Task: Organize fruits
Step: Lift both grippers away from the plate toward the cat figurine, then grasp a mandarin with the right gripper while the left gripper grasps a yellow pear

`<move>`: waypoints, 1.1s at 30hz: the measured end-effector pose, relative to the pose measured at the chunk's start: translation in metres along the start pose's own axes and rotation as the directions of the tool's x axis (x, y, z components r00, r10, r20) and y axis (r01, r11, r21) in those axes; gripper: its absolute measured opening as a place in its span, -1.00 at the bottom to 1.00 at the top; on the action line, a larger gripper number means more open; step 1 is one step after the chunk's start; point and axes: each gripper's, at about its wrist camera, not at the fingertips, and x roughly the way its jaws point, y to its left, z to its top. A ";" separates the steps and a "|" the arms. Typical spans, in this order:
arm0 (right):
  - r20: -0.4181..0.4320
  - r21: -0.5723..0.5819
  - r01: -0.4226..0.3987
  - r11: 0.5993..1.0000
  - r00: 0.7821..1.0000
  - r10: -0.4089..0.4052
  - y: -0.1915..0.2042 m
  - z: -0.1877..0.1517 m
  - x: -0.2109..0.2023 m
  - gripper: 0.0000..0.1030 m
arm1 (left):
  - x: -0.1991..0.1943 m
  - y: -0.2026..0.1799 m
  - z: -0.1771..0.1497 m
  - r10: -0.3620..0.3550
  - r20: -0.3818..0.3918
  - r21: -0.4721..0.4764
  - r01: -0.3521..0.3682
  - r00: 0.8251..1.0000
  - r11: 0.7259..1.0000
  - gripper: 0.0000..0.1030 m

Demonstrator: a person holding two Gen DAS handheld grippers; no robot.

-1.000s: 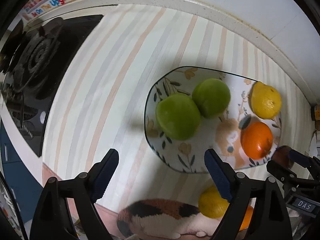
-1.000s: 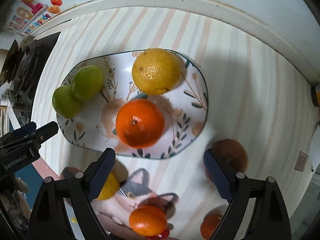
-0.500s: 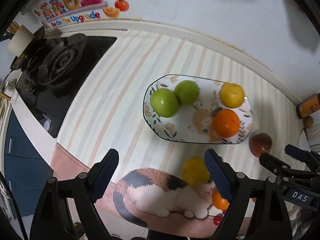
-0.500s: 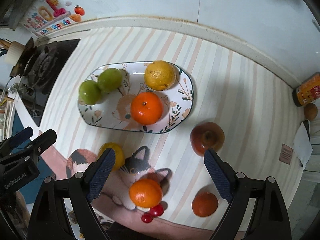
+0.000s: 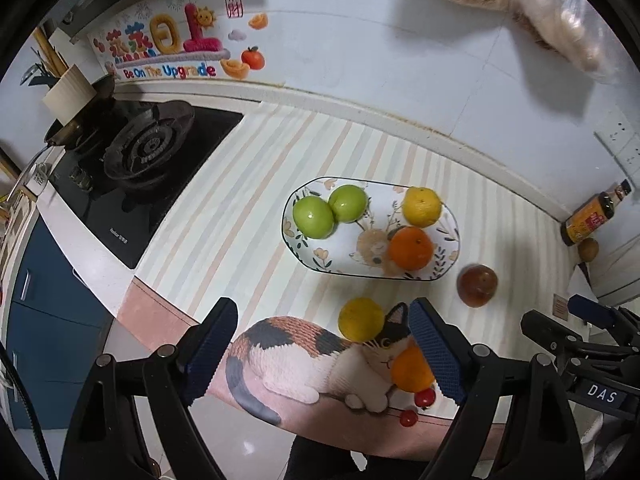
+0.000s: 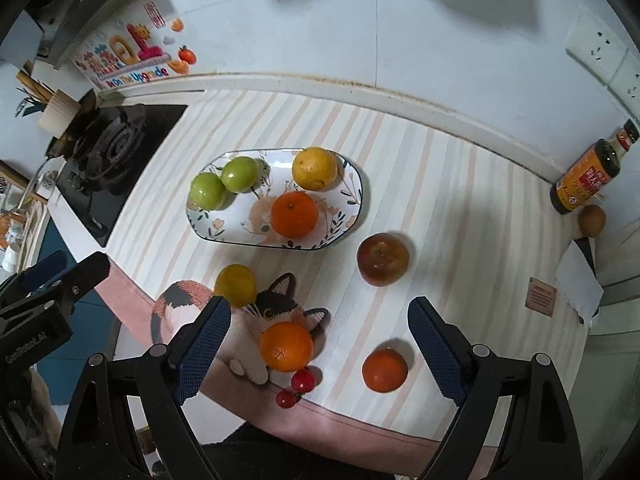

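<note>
Left wrist view: the left tongs [image 5: 320,354] hang high over the desk [image 5: 224,216] with their pads wide apart and nothing between them, tilted steeply down, which gives a broad look at the whole spread. The plate [image 5: 450,222] already carries two green apples [image 5: 314,217] at one end and a lemon [image 5: 421,207] with an orange [image 5: 411,249] at the other, so like seems to be grouped with like. A second lemon [image 5: 361,319] and a red apple [image 5: 477,285] lie loose on the mat just beside the plate. Right wrist view: the right tongs [image 6: 320,354] are likewise spread and empty, above a loose orange [image 6: 286,346] touching two cherry tomatoes [image 6: 302,381]; another orange [image 6: 384,365] sits nearer the mat's edge. The loose fruits are well spaced, probably leaving room for a clean pinch. A sauce bottle [image 6: 586,176] stands by the wall, clear of the work.
</note>
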 end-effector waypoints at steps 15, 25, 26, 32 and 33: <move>-0.067 0.009 -0.099 0.995 0.993 0.100 -0.001 -0.027 0.001 0.79 | -0.023 -0.002 -0.024 0.008 0.021 -0.012 -0.008 1.000 1.000 0.70; -0.344 0.142 -0.162 0.977 0.917 0.202 0.008 -0.058 0.161 0.56 | 0.074 0.025 -0.068 0.160 -0.196 0.019 -0.159 0.967 0.987 1.00; -0.349 0.149 -0.162 0.975 0.914 0.206 0.009 -0.062 0.170 0.47 | 0.079 0.028 -0.071 0.167 -0.207 0.019 -0.166 0.964 0.986 1.00; -0.336 0.096 -0.121 0.988 0.930 0.147 0.016 -0.069 0.186 0.32 | 0.102 0.033 -0.074 0.162 -0.253 0.017 -0.163 0.954 0.986 0.99; -0.332 0.083 -0.101 0.991 0.935 0.123 0.014 -0.070 0.184 0.32 | 0.105 0.031 -0.072 0.156 -0.251 0.021 -0.156 0.955 0.988 0.99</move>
